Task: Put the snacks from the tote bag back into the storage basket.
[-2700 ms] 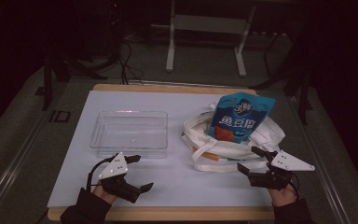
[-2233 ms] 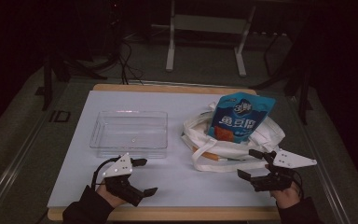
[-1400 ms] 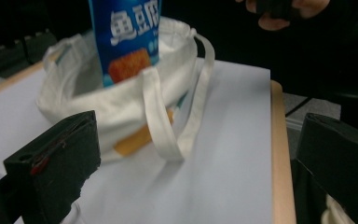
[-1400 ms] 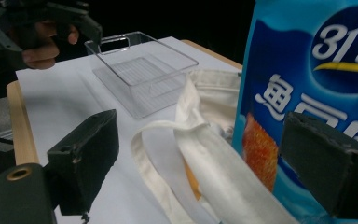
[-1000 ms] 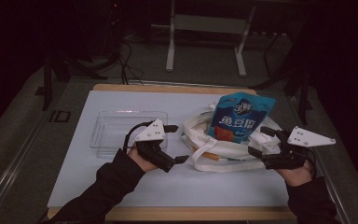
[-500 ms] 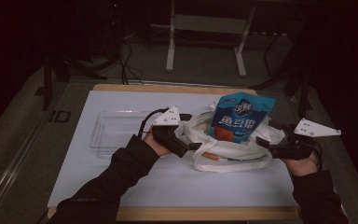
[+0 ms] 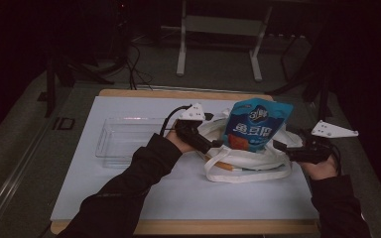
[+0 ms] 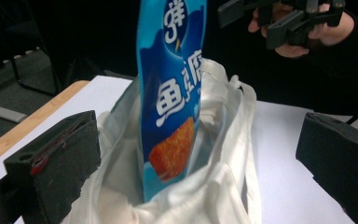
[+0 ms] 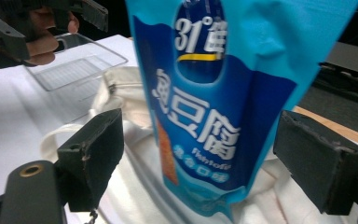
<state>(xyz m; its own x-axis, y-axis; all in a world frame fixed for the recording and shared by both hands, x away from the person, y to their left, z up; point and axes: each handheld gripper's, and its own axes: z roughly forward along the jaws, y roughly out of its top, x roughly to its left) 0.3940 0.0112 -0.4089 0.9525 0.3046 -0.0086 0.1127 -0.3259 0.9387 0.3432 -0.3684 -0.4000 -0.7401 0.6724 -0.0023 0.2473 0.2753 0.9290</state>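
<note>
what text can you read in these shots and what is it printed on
All of it is on the blue snack bag standing in the white cloth bag:
"31°鲜" at the top, in the right gripper view
"鱼豆腐" in large white characters down the front
"Fish tofu" in small letters under them, blurred, so a likely reading only
A line of small characters below that is too blurred to read.
The clear tray bears no readable text.

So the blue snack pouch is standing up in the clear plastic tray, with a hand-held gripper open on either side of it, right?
Not quite. The blue snack pouch stands upright in the white cloth bag, not in the clear plastic tray, which sits apart to the left; the high view shows this. The rest holds: the left hand-held gripper and the right hand-held gripper are both open, one on either side of the pouch.
</note>
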